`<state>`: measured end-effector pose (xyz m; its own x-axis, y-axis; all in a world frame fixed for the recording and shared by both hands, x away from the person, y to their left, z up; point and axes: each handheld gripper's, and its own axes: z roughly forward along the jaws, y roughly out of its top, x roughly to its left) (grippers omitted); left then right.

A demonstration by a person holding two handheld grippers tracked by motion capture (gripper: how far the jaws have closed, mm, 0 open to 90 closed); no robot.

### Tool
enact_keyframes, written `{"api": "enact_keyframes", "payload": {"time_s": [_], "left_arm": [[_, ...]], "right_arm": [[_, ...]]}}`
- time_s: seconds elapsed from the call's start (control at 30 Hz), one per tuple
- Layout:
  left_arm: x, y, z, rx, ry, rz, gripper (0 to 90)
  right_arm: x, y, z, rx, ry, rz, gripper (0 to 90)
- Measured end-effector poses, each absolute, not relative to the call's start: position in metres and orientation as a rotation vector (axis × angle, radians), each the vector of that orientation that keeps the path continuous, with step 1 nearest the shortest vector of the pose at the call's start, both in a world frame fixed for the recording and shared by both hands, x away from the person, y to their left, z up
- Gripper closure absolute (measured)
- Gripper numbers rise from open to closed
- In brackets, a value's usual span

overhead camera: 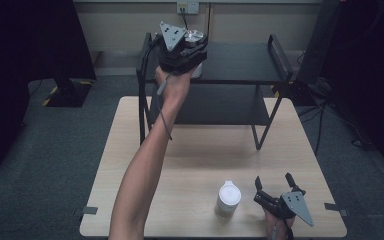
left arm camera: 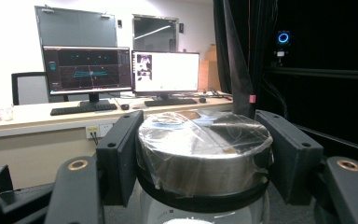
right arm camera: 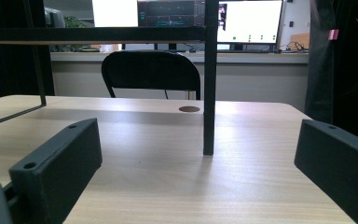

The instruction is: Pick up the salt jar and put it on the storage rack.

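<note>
Steel, wrapped in clear film, is catching the light: the lid of a glass jar [left arm camera: 204,154] is sitting clamped between the two black jaws of the left gripper [left arm camera: 204,161], whose pads are pressing on it from either side in the left gripper view. Below the lid, a black band and the clear wall of the jar are showing between the jaws.

From the high view, the person's left forearm [overhead camera: 145,165] is stretching across the wooden table [overhead camera: 130,150] and up to the top shelf of a black metal rack [overhead camera: 240,62], which is standing along the table's far edge. The left gripper [overhead camera: 190,47] is holding the jar [overhead camera: 195,36] at the left end of that top shelf, near the rack's far left corner; whether the jar's base is resting on the shelf cannot be told.

Close to the table's near edge, toward the near right corner, the right gripper [overhead camera: 275,182] is lying low with its jaws spread apart and nothing between them. Its own view is looking out over bare wood, past a leg of the rack [right arm camera: 209,93], to a black chair [right arm camera: 151,74] beyond the far edge. A white lidded container [overhead camera: 228,197] is standing upright on the table just left of the right gripper, not touching it.

Monitors [left arm camera: 126,70] are glowing on a desk behind the rack.
</note>
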<state>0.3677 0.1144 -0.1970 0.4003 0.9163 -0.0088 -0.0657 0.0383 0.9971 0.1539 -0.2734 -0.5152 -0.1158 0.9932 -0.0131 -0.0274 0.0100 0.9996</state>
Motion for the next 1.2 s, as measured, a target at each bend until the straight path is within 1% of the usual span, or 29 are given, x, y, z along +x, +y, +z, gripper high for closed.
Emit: {"api": "enact_keyframes", "payload": {"time_s": [0.07,0.1,0.13,0.17,0.2,0.23,0.3,0.73,0.83,1.0,1.2], "left_arm": [[0.367,0.114,-0.194,1.317,0.871,0.921,34.8],[0.366,0.110,-0.194,1.316,0.888,0.947,33.3],[0.366,0.110,-0.194,1.318,0.888,0.945,21.3],[0.369,0.110,-0.193,1.328,0.898,0.930,16.3],[0.370,0.109,-0.191,1.336,0.926,0.924,8.1],[0.370,0.109,-0.191,1.333,0.941,0.915,2.9],[0.369,0.111,-0.194,1.316,0.945,0.899,0.0],[0.350,0.112,-0.203,1.293,0.889,0.920,0.0],[0.341,0.110,-0.212,1.290,0.844,0.962,0.0],[0.330,0.115,-0.217,1.276,0.836,0.924,0.0],[0.313,0.121,-0.227,1.286,0.809,0.942,0.0]], "right_arm": [[0.154,-0.273,-0.515,1.123,1.279,1.298,0.0],[0.154,-0.273,-0.515,1.123,1.280,1.299,0.0],[0.154,-0.274,-0.515,1.123,1.280,1.300,0.0],[0.154,-0.274,-0.515,1.123,1.280,1.300,0.0],[0.154,-0.274,-0.515,1.123,1.281,1.301,0.0],[0.154,-0.274,-0.515,1.122,1.281,1.300,0.0],[0.154,-0.274,-0.515,1.122,1.281,1.302,0.0],[0.154,-0.274,-0.515,1.123,1.281,1.300,0.0],[0.154,-0.273,-0.515,1.124,1.279,1.298,0.0],[0.154,-0.273,-0.515,1.123,1.279,1.300,0.0],[0.154,-0.273,-0.515,1.122,1.280,1.299,0.0]]}}
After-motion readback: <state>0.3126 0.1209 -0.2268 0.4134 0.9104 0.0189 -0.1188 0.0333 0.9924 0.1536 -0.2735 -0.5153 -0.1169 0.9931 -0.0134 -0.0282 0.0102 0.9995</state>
